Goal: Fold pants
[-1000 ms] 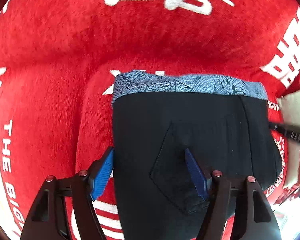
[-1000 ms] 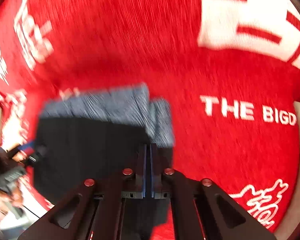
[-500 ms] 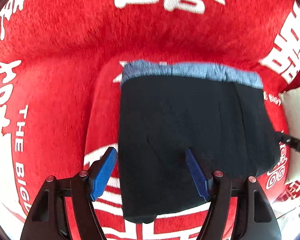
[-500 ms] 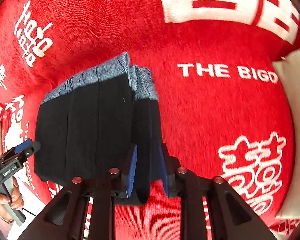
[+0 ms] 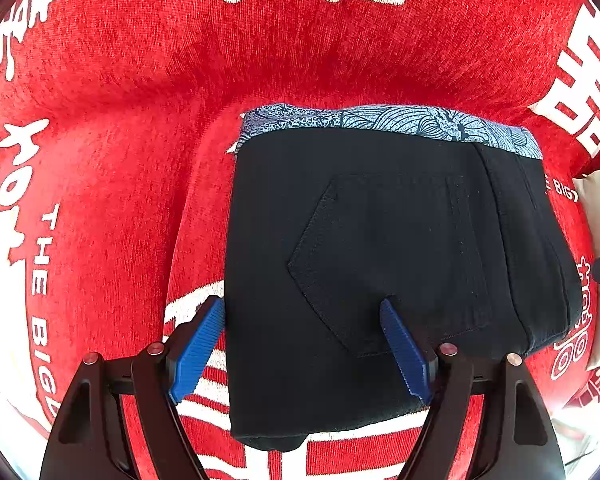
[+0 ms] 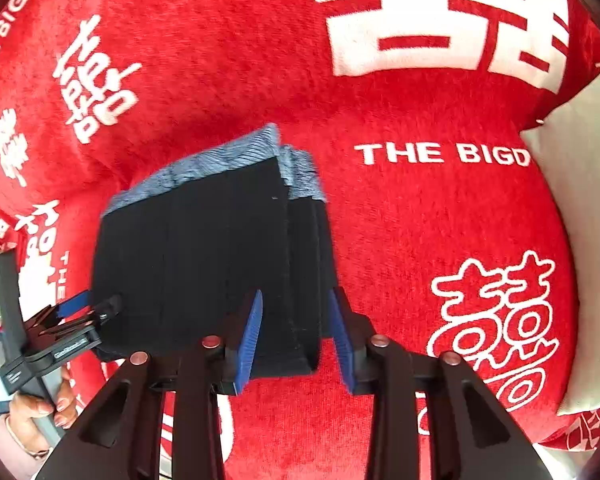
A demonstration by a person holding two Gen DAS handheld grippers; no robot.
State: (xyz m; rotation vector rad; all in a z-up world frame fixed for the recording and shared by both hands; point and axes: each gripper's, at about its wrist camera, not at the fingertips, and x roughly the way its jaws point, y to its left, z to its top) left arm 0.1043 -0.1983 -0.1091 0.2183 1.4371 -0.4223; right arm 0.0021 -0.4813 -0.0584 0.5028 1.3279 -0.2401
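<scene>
On the red blanket [image 5: 112,128] the pants [image 5: 380,272] lie folded into a compact stack, blue waistband at the far edge. Both my left gripper [image 5: 302,350] and right gripper [image 6: 296,338] are spread apart, holding nothing; folding looks essentially finished.

The right gripper [image 6: 294,336] has spread its blue-padded fingers [image 6: 249,338] — clamped together a second ago, they now straddle the near edge of the folded black pants with patterned blue waistband [image 6: 204,256], released onto the red plush blanket [image 6: 420,220].
</scene>
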